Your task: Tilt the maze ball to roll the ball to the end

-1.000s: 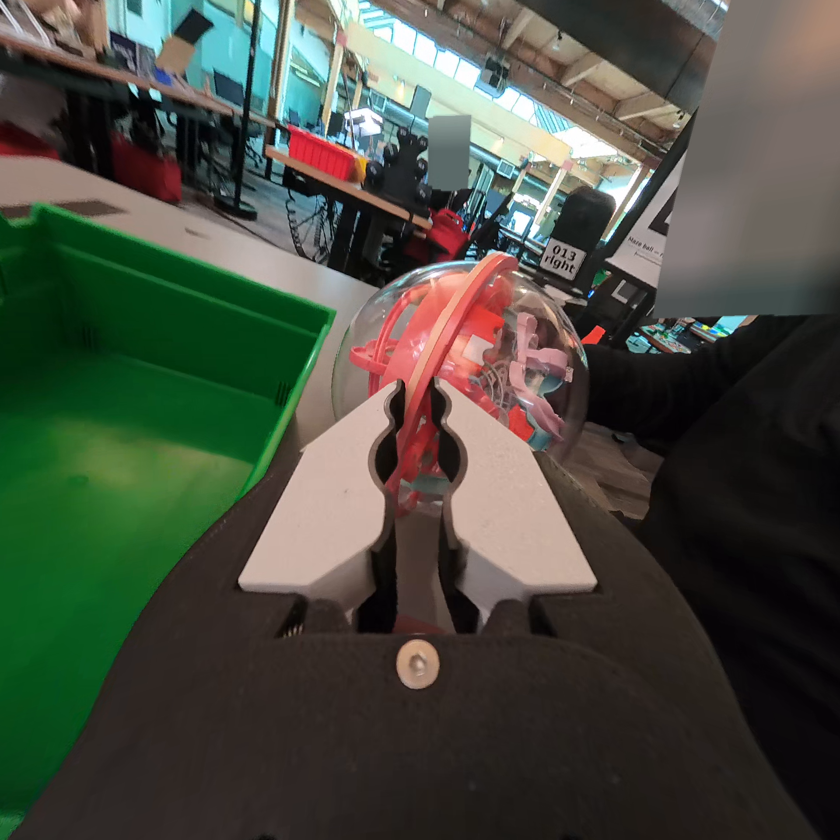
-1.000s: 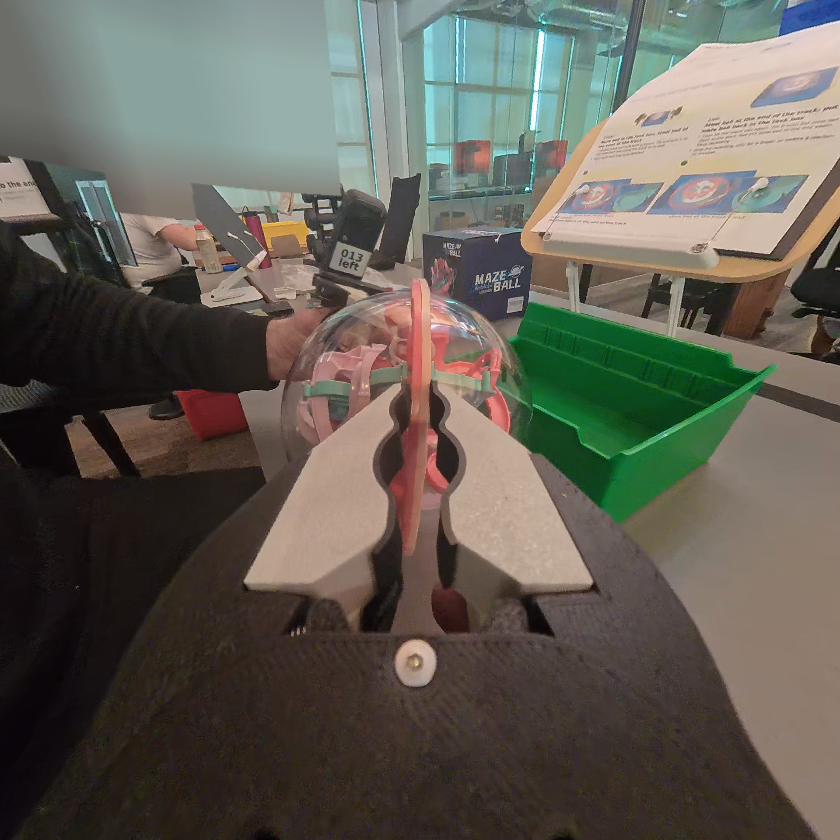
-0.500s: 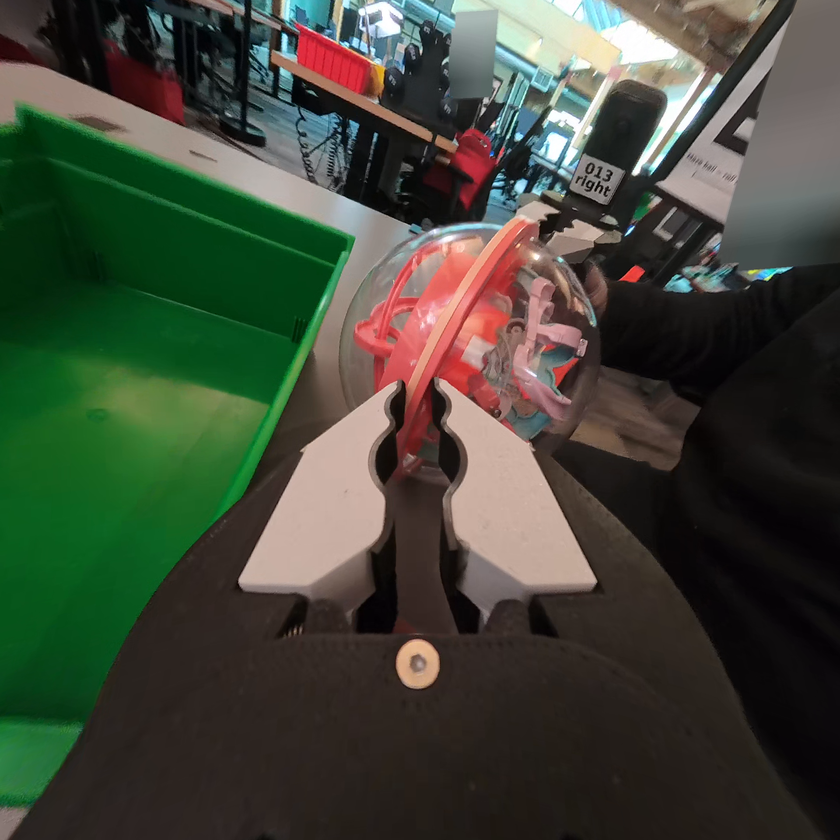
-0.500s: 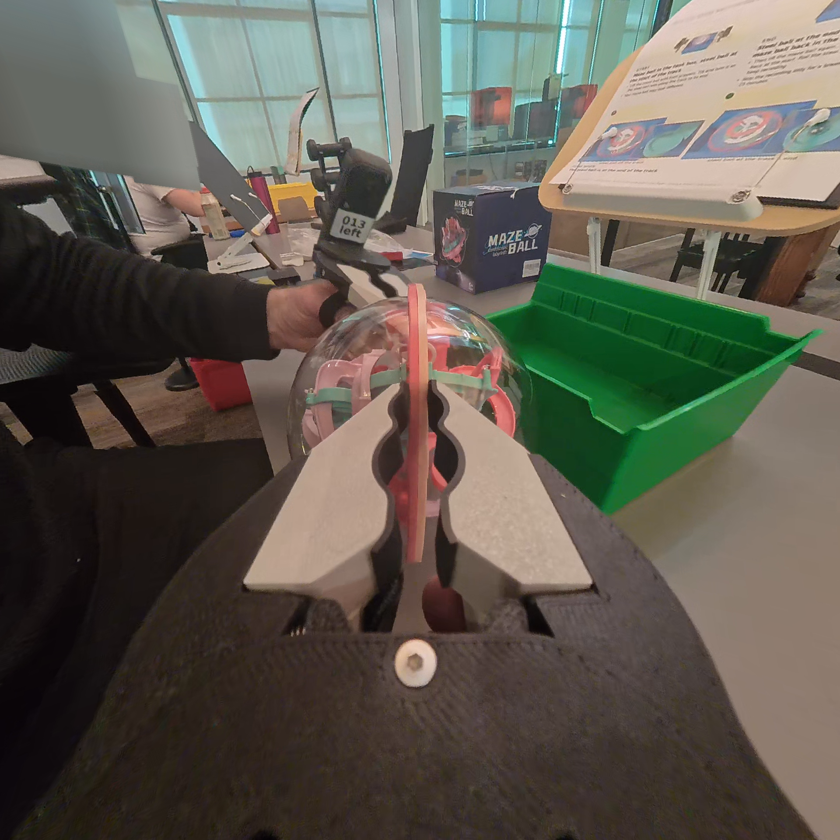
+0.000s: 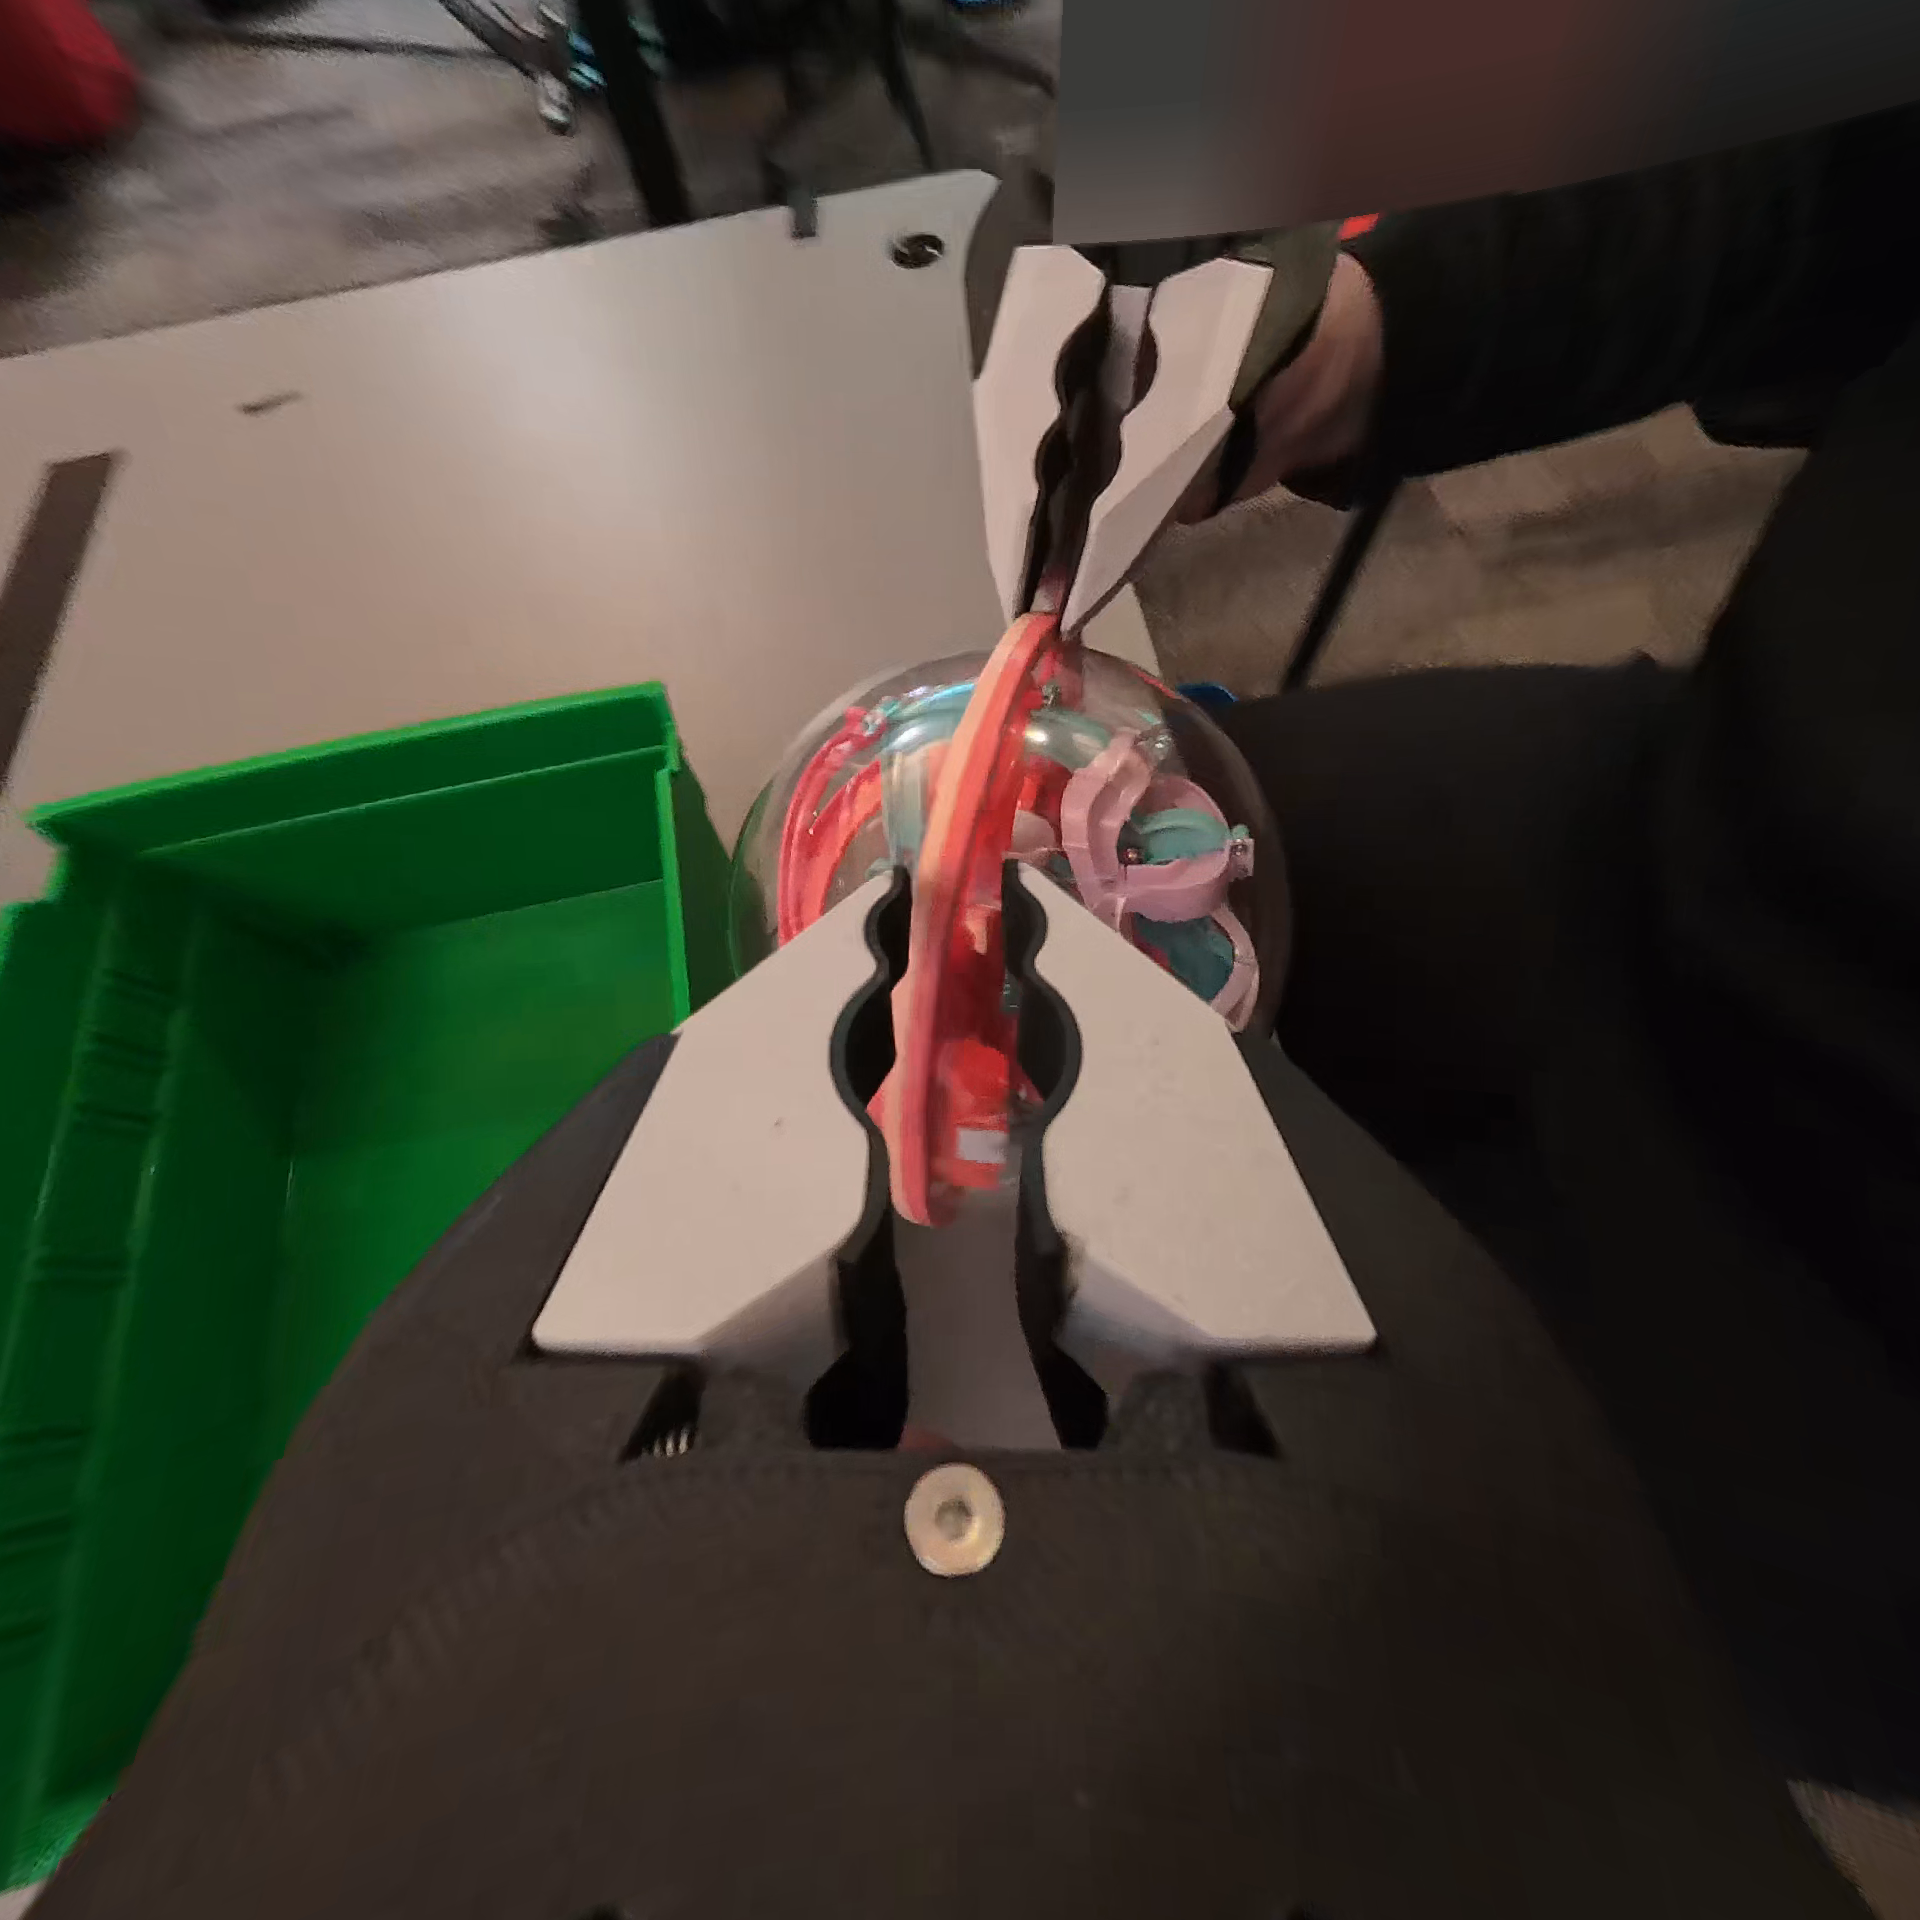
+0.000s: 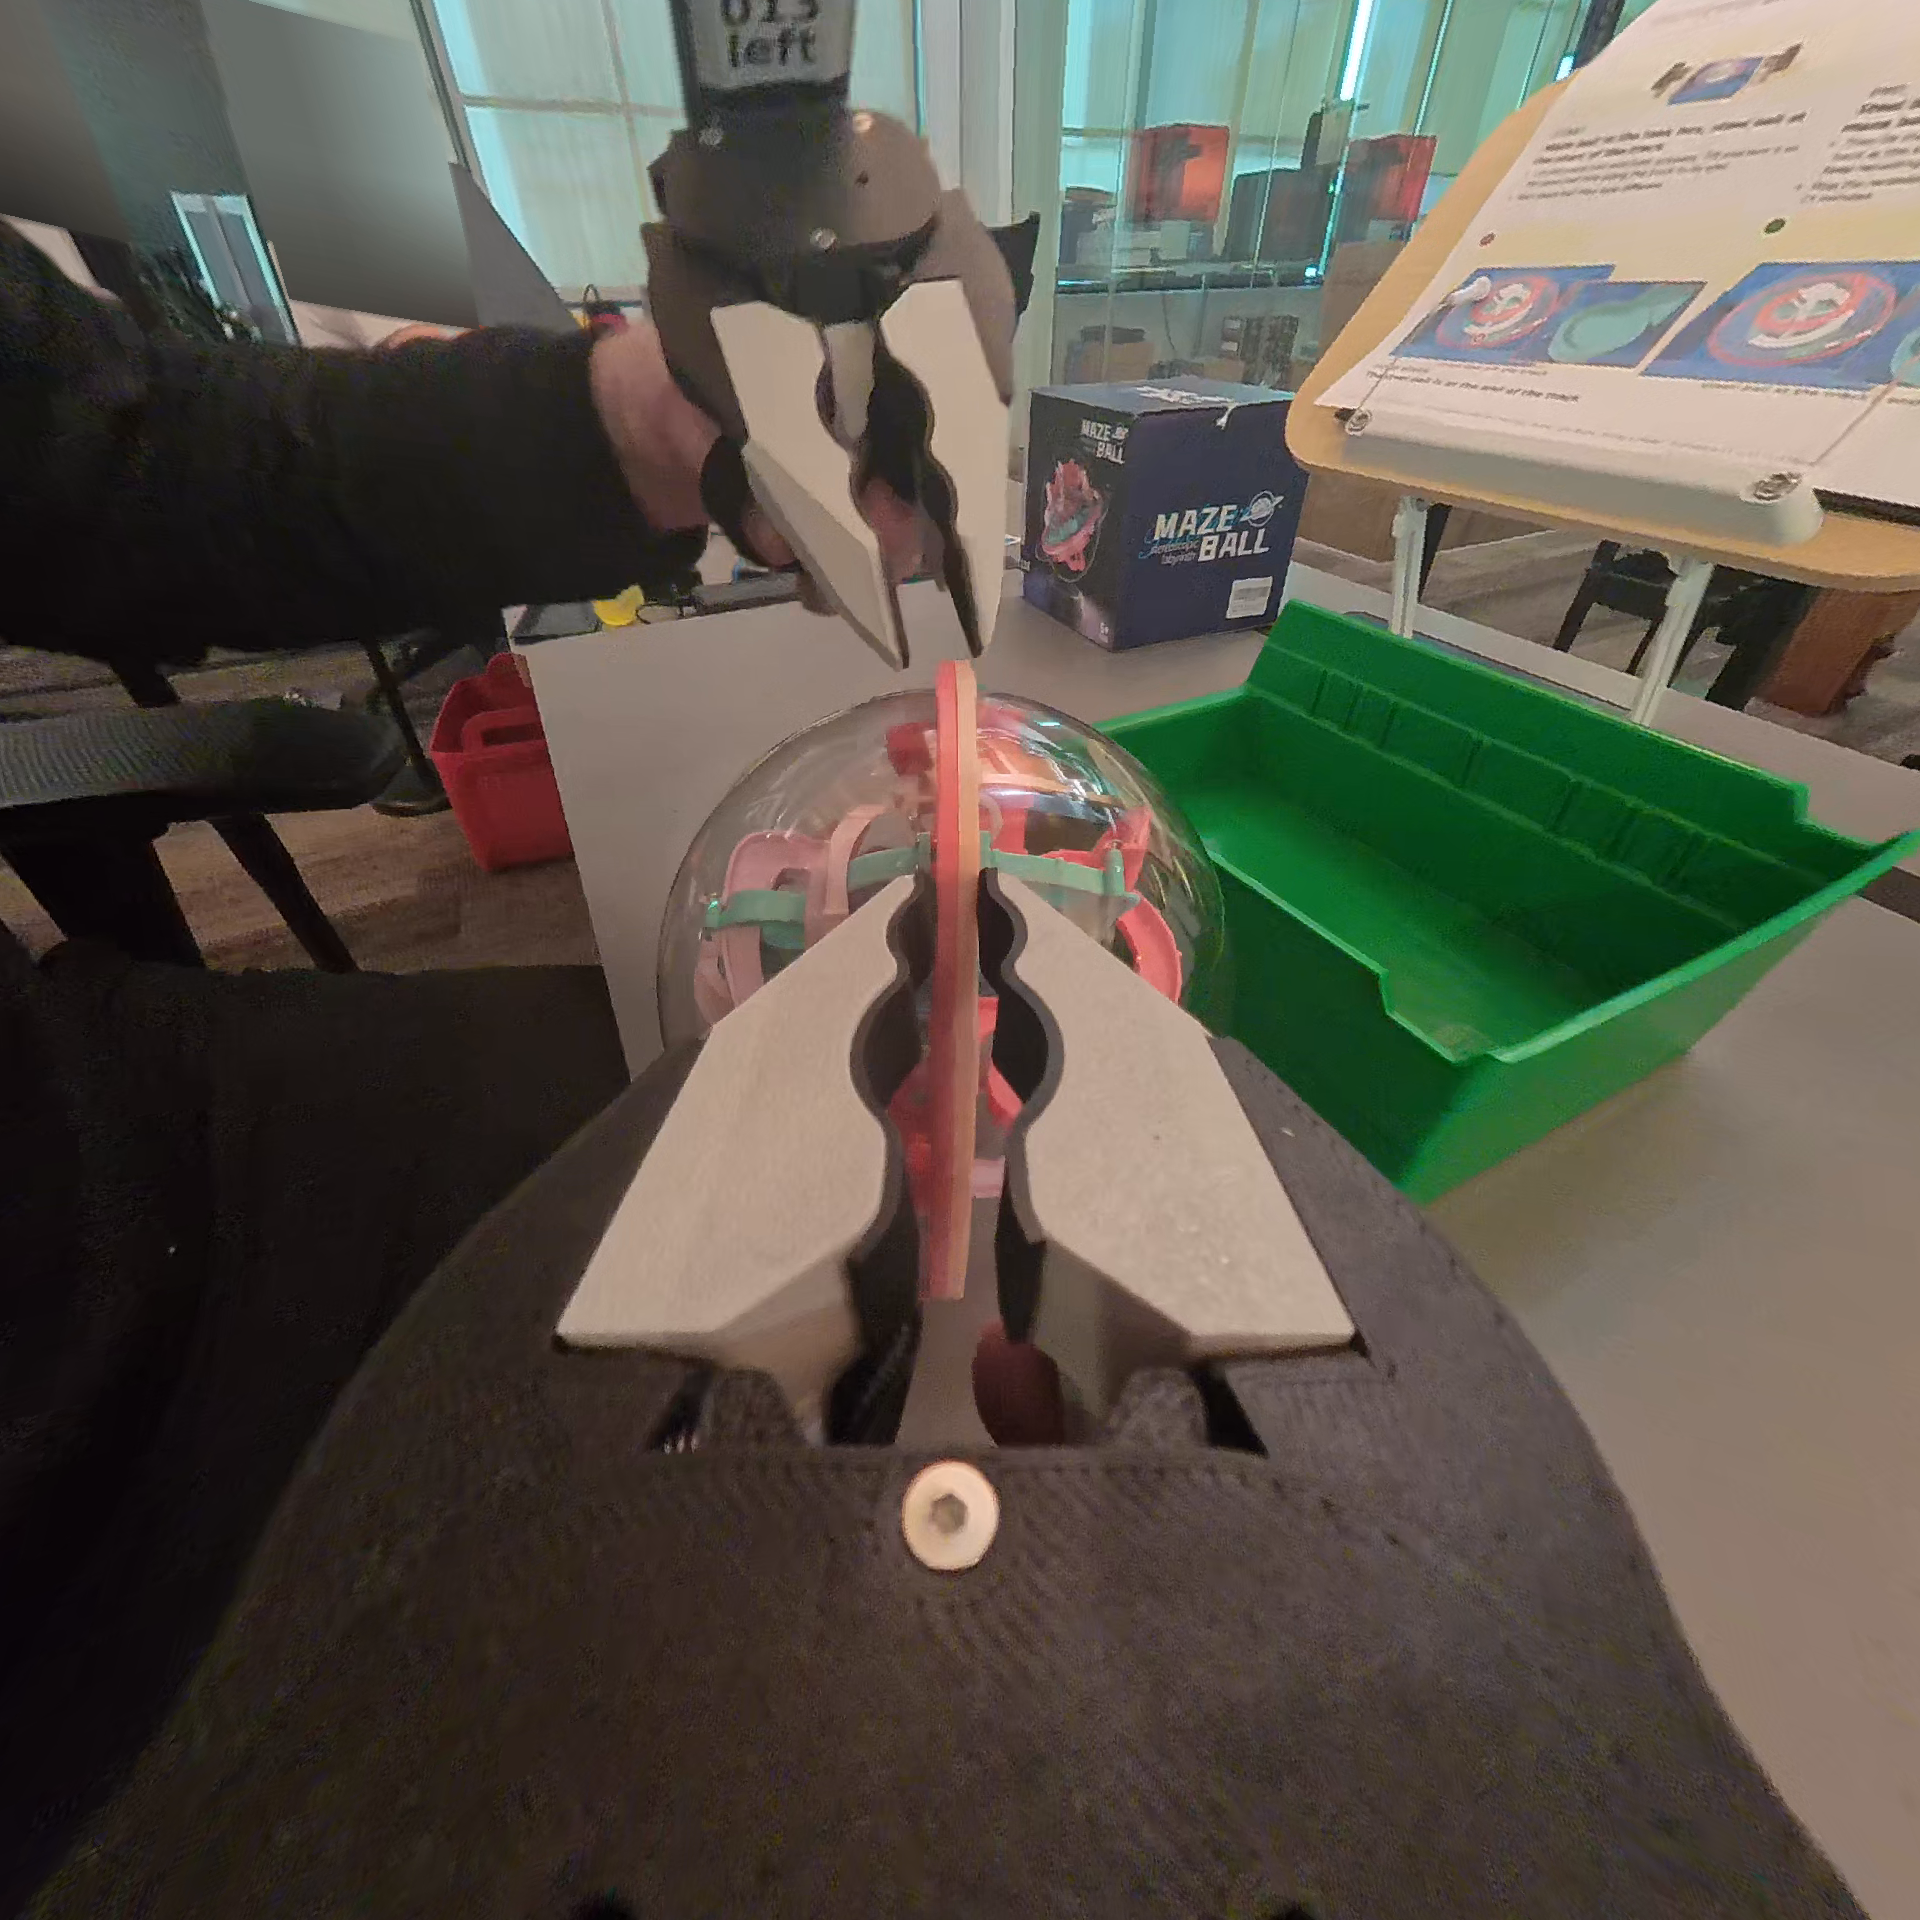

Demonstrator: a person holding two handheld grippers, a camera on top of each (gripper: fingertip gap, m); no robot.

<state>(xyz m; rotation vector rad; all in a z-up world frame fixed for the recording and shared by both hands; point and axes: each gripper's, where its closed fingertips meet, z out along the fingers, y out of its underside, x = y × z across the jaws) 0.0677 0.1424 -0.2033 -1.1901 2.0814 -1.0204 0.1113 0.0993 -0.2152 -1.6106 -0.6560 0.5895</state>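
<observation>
The left gripper [image 6: 940, 655], clamped on the red ring a second ago, has spread and lifted just clear above it. The right gripper [image 6: 951, 894] stays clenched on the ring of the clear plastic maze ball [image 6: 831, 821], beside the green plastic bin [image 6: 1558, 1029].

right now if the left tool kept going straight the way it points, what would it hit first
Most likely the coral-red flat ring around the clear plastic maze ball. In the right wrist view the left tool points down with its jaws apart, tips just above that rim. Depth is unclear, so the tips may already straddle it.
</observation>
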